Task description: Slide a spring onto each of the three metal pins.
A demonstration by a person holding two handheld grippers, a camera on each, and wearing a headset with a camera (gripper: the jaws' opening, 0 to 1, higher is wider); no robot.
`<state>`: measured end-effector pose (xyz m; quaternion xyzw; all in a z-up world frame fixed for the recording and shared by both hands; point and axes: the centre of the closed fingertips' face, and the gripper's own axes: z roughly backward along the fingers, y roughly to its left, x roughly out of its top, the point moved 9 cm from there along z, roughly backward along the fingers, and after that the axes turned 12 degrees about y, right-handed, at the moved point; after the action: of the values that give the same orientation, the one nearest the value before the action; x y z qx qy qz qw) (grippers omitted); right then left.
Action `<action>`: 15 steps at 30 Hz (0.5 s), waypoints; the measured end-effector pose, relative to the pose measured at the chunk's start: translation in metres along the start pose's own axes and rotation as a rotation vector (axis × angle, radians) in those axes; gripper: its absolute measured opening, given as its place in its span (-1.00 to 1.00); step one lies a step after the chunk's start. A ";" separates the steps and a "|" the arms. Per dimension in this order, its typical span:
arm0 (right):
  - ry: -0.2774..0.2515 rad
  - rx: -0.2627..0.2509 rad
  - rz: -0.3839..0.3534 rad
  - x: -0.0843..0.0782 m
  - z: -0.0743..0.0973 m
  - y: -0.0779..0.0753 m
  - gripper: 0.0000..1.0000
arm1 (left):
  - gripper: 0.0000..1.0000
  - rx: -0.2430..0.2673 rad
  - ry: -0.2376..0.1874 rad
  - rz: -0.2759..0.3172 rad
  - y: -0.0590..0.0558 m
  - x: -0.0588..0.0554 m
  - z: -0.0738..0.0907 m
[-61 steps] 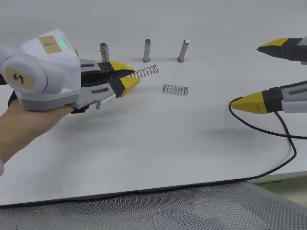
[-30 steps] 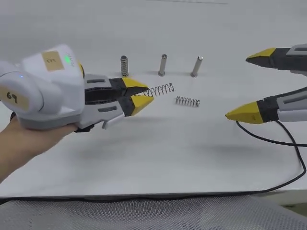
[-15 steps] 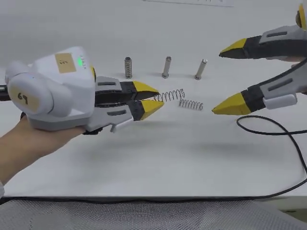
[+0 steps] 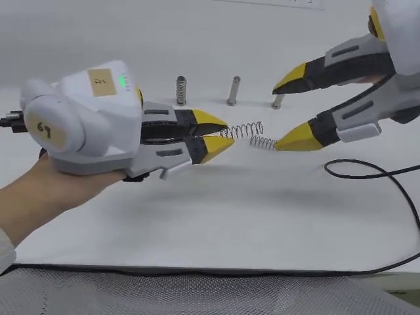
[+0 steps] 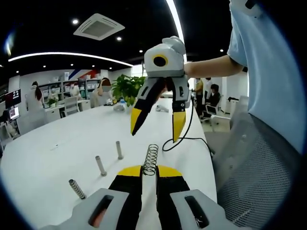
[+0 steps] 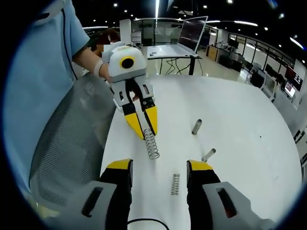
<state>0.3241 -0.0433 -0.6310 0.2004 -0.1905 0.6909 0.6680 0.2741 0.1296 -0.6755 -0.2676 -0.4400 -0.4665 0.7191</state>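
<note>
My left gripper [image 4: 228, 133] is a rounded white-and-grey shell with a tan sticker [image 4: 100, 79] on top and a small green light [image 4: 122, 81] beside it. A second tan label [image 4: 47, 129], handwritten "69", sits on its rear bulge. Its fingers [image 4: 209, 149] are black, slotted along the sides, and end in yellow wedge tips. My right gripper [image 4: 275, 117] matches: grey-and-black fingers, pointed yellow tips, a white shell. A thin black cable [image 4: 326, 170] curves away below it. I see a white cuff [image 4: 5, 252] at the left wrist, and the gripper views give me the rest of the clothing — a light-blue short-sleeved shirt [image 6: 33, 72].
</note>
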 end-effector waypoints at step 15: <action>0.021 0.056 0.046 0.008 -0.010 0.005 -0.56 | -0.96 -0.013 -0.001 -0.001 -0.002 -0.001 -0.001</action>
<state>0.3188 -0.0309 -0.6349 0.2074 -0.1684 0.7131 0.6481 0.2730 0.1283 -0.6766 -0.2724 -0.4376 -0.4694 0.7169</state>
